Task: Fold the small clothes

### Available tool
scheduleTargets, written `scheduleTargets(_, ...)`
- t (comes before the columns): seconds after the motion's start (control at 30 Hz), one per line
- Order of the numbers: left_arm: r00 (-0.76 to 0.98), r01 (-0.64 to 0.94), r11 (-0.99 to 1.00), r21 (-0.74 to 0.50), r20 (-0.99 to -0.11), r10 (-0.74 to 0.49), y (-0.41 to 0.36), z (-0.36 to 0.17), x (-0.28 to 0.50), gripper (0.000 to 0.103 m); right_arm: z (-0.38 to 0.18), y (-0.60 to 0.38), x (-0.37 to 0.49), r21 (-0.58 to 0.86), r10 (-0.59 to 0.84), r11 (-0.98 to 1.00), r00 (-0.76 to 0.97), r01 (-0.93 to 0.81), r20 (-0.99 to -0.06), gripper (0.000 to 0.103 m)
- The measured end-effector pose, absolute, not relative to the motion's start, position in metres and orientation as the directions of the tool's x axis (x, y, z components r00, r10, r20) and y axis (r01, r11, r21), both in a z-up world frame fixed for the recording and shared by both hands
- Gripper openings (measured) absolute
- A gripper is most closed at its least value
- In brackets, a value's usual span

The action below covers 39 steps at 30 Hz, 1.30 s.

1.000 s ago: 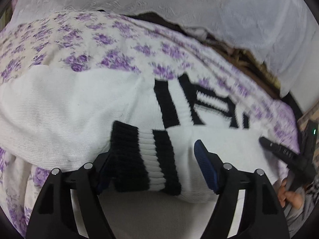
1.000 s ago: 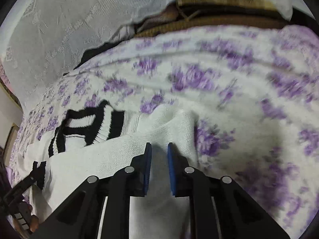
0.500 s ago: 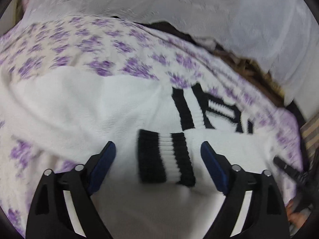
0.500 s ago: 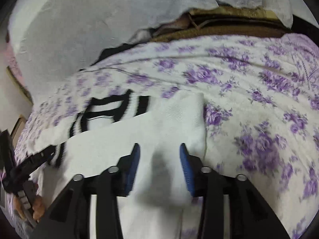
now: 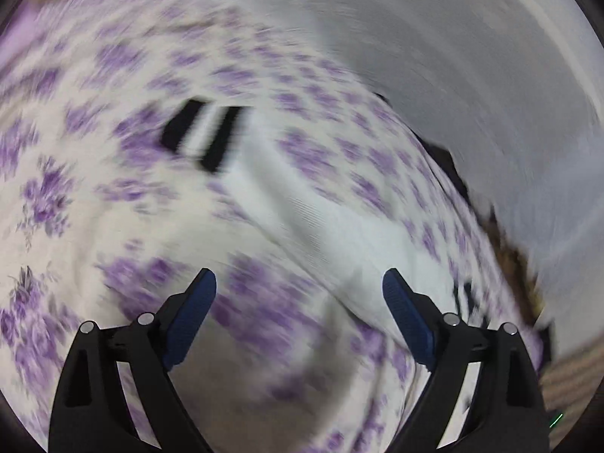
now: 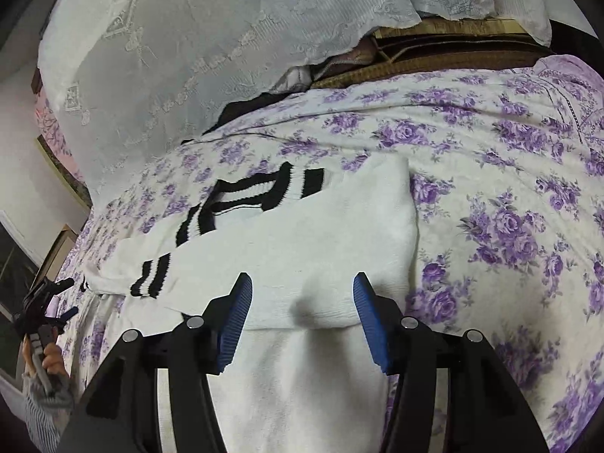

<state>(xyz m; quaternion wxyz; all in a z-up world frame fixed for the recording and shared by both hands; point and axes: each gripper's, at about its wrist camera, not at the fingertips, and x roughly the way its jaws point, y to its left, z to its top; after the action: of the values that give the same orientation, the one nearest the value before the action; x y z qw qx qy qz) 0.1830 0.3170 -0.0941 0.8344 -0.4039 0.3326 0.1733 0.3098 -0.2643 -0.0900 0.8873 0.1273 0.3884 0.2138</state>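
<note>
A white knit sweater (image 6: 321,234) with black-striped cuffs and trim lies partly folded on the floral bedsheet (image 6: 509,226). My right gripper (image 6: 302,294) hovers over its near folded edge. Its jaws are opening, the cloth lies below them and the pads are off it. One striped cuff (image 6: 151,275) rests on the sweater's left side. My left gripper (image 6: 70,297) is at the far left, held in a hand. The left wrist view is blurred: the left gripper (image 5: 300,290), jaws opening wide, holds nothing over the sheet, with a striped cuff (image 5: 204,136) and white sleeve beyond.
A white lace cloth (image 6: 170,56) covers the back of the bed, with brown woven items (image 6: 434,53) behind it. A framed picture (image 6: 56,249) leans at the left. Bare floral sheet spreads to the right of the sweater.
The left gripper let go of the striped cuff, opened wide and swung off to the side while rolling. The right gripper opened off the sweater's fold and drew back slightly.
</note>
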Motion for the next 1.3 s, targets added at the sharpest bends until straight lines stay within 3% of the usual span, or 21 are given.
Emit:
scheduleTargets(0.13, 0.753, -0.552, 0.479, -0.682, -0.655, -0.065, 0.360, -0.127, 0.187, 0.087, -0.094, -0.257, 0.305, 0.376, 0.473, 0.880, 0.605, -0.290, -0.640, 0.056)
scheduleTargets(0.43, 0.763, -0.540, 0.535, -0.650, -0.646, -0.015, 0.372, -0.121, 0.232, 0.087, -0.107, -0.247, 0.308, 0.355, 0.462, 0.887, 0.599, -0.297, -0.654, 0.057)
scheduleTargets(0.6, 0.792, -0.451, 0.569, -0.688, -0.602, -0.100, 0.360, -0.115, 0.238, 0.085, -0.116, -0.243, 0.313, 0.354, 0.460, 0.888, 0.578, -0.293, -0.675, 0.061)
scheduleTargets(0.67, 0.781, -0.465, 0.588, -0.662, -0.619, -0.080, 0.359, -0.115, 0.245, 0.072, -0.116, -0.241, 0.313, 0.349, 0.460, 0.888, 0.580, -0.300, -0.673, 0.062)
scheduleTargets(0.73, 0.775, -0.486, 0.558, -0.673, -0.627, -0.082, 0.366, -0.124, 0.247, 0.045, -0.117, -0.240, 0.312, 0.344, 0.458, 0.889, 0.580, -0.303, -0.673, 0.063)
scheduleTargets(0.83, 0.804, -0.465, 0.499, -0.731, -0.585, -0.108, 0.375, -0.126, 0.235, 0.021, -0.116, -0.241, 0.313, 0.350, 0.465, 0.885, 0.578, -0.306, -0.671, 0.064)
scheduleTargets(1.0, 0.814, -0.448, 0.517, -0.729, -0.572, -0.101, 0.369, -0.114, 0.221, 0.021, -0.116, -0.241, 0.313, 0.356, 0.474, 0.880, 0.575, -0.313, -0.667, 0.068)
scheduleTargets(1.07, 0.813, -0.452, 0.516, -0.727, -0.575, -0.098, 0.369, -0.113, 0.218, 0.027, -0.116, -0.240, 0.313, 0.358, 0.478, 0.878, 0.572, -0.318, -0.666, 0.069)
scheduleTargets(1.13, 0.803, -0.479, 0.507, -0.716, -0.591, -0.076, 0.371, -0.116, 0.216, 0.048, -0.116, -0.240, 0.313, 0.356, 0.480, 0.877, 0.570, -0.322, -0.667, 0.070)
scheduleTargets(1.3, 0.789, -0.502, 0.501, -0.705, -0.610, -0.067, 0.376, -0.125, 0.218, 0.047, -0.116, -0.238, 0.313, 0.353, 0.481, 0.877, 0.568, -0.327, -0.668, 0.072)
